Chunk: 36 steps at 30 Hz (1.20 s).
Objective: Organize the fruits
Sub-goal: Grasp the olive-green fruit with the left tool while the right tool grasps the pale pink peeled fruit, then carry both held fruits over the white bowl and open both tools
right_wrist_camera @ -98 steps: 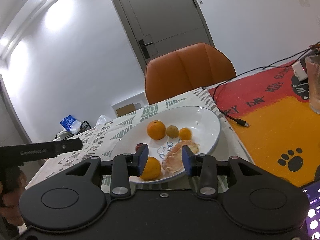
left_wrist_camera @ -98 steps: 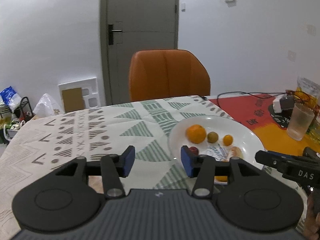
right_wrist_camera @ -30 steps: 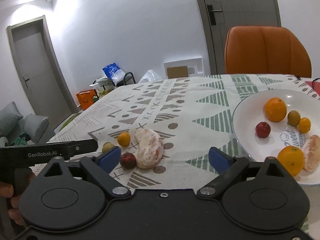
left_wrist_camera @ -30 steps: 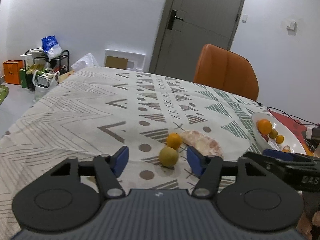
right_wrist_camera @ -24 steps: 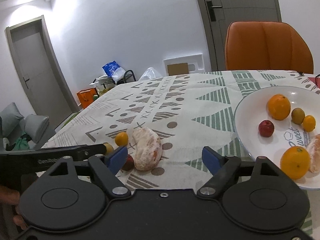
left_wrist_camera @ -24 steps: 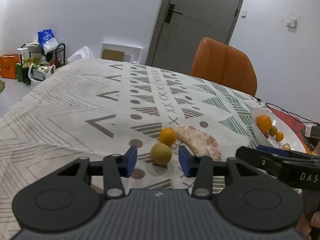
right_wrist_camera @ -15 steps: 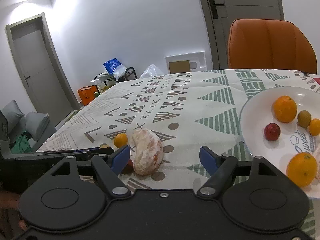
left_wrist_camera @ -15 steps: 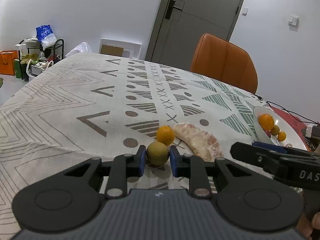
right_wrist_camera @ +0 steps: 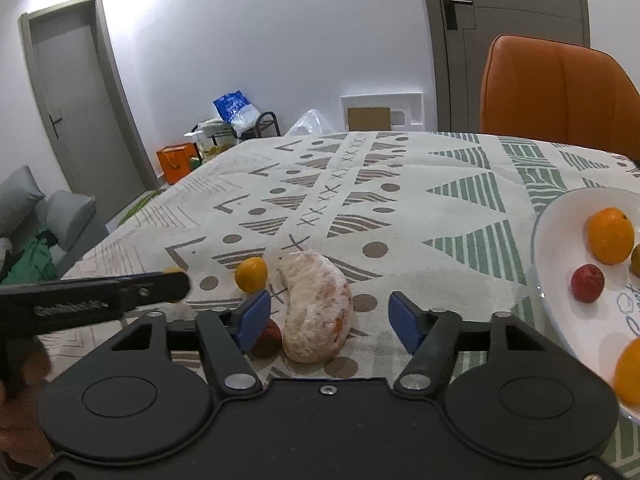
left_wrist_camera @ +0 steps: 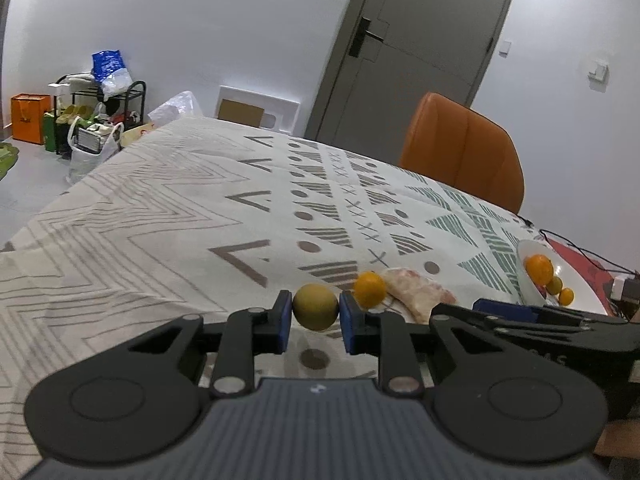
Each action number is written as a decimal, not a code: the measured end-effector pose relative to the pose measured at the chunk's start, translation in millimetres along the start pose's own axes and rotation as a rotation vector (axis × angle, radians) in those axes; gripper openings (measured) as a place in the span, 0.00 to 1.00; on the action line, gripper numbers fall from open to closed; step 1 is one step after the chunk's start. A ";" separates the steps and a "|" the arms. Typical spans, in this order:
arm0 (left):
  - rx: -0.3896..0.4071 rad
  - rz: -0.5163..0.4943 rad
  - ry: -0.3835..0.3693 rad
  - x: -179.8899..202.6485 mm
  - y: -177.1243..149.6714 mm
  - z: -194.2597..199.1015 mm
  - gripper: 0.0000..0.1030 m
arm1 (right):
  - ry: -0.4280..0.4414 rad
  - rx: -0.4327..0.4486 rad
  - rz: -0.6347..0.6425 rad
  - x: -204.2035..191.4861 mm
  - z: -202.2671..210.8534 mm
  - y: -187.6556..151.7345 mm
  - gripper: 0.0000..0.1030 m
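Note:
My left gripper (left_wrist_camera: 315,322) is shut on a small yellow-green round fruit (left_wrist_camera: 315,306) and holds it just above the patterned tablecloth. A small orange fruit (left_wrist_camera: 370,283) and a peeled pomelo piece (left_wrist_camera: 416,294) lie just beyond it. My right gripper (right_wrist_camera: 330,318) is open, its jaws on either side of the peeled pomelo piece (right_wrist_camera: 318,306). A small red fruit (right_wrist_camera: 267,337) lies by its left finger and the small orange fruit (right_wrist_camera: 251,274) lies further out. The white plate (right_wrist_camera: 556,280) at the right holds an orange (right_wrist_camera: 610,234), a red fruit (right_wrist_camera: 587,283) and other fruits.
An orange chair (left_wrist_camera: 460,152) stands behind the table. The plate (left_wrist_camera: 525,284) also shows at the far right of the left wrist view, with a red mat and cables beyond it. The table's left edge drops to a floor with bags and a rack (left_wrist_camera: 86,120).
My left gripper closed on the yellow-green fruit and lifted it slightly. My right gripper moved closer to the pomelo piece with its jaws still open around it.

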<state>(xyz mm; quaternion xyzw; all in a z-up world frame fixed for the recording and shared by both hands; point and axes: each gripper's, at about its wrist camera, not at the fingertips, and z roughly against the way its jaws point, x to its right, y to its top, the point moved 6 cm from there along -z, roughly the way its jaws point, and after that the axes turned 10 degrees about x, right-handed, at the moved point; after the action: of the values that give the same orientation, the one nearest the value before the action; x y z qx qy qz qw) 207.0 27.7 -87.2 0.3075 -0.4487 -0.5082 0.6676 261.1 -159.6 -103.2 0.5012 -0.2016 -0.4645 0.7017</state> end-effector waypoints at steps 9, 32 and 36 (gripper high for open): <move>0.011 0.005 0.027 -15.1 5.2 10.1 0.23 | -0.024 -0.019 0.047 -12.4 -9.8 -6.3 0.55; 0.041 -0.056 -0.010 21.2 12.0 28.1 0.23 | -0.040 0.059 -0.012 15.6 34.4 4.3 0.15; 0.040 -0.075 -0.019 32.2 11.8 28.2 0.23 | -0.034 0.083 -0.036 22.3 44.2 4.4 0.15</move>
<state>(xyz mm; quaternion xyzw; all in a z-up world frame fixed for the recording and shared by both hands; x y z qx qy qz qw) 188.6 1.7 -56.2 0.3325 -0.4534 -0.5267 0.6375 240.9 -201.1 -85.0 0.5254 -0.2234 -0.4769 0.6683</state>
